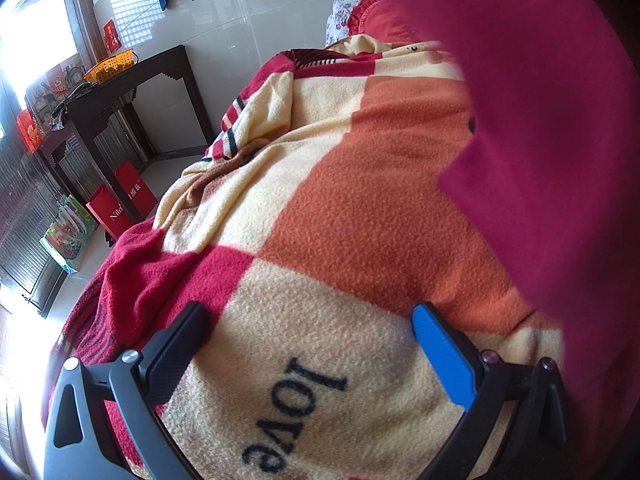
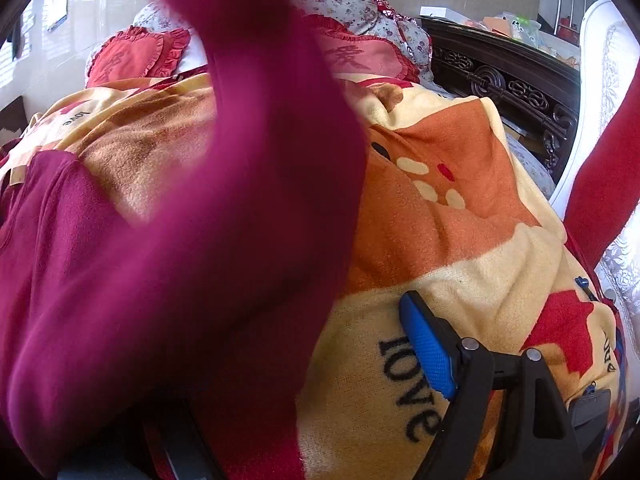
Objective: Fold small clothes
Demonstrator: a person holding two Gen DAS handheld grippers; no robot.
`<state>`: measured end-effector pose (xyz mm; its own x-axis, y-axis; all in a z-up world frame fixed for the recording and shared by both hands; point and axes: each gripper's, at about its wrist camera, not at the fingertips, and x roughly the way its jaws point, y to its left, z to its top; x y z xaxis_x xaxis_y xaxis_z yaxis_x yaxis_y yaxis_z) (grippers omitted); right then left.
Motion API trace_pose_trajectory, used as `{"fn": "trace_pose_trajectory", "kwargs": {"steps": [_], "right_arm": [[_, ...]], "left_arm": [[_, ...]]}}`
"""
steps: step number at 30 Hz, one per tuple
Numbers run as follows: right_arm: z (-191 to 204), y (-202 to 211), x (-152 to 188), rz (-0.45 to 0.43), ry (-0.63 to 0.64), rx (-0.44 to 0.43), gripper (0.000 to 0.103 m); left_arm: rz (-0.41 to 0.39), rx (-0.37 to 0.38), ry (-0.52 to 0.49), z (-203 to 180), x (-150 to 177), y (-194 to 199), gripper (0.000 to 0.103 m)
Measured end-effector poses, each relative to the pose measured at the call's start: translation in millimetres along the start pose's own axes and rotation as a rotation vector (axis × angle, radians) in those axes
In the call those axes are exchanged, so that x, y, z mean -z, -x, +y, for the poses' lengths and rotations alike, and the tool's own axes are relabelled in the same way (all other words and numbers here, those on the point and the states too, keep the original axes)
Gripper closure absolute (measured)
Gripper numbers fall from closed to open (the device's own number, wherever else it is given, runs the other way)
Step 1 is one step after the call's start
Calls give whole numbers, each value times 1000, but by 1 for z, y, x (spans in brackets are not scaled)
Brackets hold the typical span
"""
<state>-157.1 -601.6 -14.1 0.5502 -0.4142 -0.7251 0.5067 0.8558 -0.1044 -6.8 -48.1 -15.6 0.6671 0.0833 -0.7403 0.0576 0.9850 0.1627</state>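
Note:
A magenta knit garment (image 2: 132,264) lies on the checked fleece blanket (image 2: 460,216) at the left of the right wrist view. A blurred fold of it rises close to the lens. The fold drapes over the left finger of my right gripper (image 2: 304,320) and hides it. The blue-padded right finger (image 2: 428,348) stands wide to the side, clear of the cloth. In the left wrist view the same garment (image 1: 552,140) fills the right side, blurred. My left gripper (image 1: 310,312) is open just above the blanket (image 1: 360,200), with only the printed word "love" between its fingers.
Red ruffled pillows (image 2: 136,56) lie at the head of the bed, before a carved dark headboard (image 2: 508,80). A white upholstered seat (image 2: 608,92) and a red sleeve (image 2: 600,184) are at the right. Left of the bed stand a dark wooden table (image 1: 132,92), an orange basket (image 1: 110,65) and red gift bags (image 1: 120,204).

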Motion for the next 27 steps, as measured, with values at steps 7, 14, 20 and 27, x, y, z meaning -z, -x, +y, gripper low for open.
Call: {"fn": "trace_pose_trajectory", "kwargs": {"steps": [7, 14, 20, 27], "right_arm": [[0, 0, 0, 0, 0, -1, 38], [1, 0, 0, 0, 0, 0, 38], [1, 0, -1, 0, -1, -1, 38], [1, 0, -1, 0, -1, -1, 38]], "left_arm": [[0, 1, 1, 1, 0, 3, 0], [1, 0, 0, 2, 1, 4, 0], [1, 2, 1, 2, 1, 5, 0], [1, 5, 3, 1, 0, 3, 0]]}}
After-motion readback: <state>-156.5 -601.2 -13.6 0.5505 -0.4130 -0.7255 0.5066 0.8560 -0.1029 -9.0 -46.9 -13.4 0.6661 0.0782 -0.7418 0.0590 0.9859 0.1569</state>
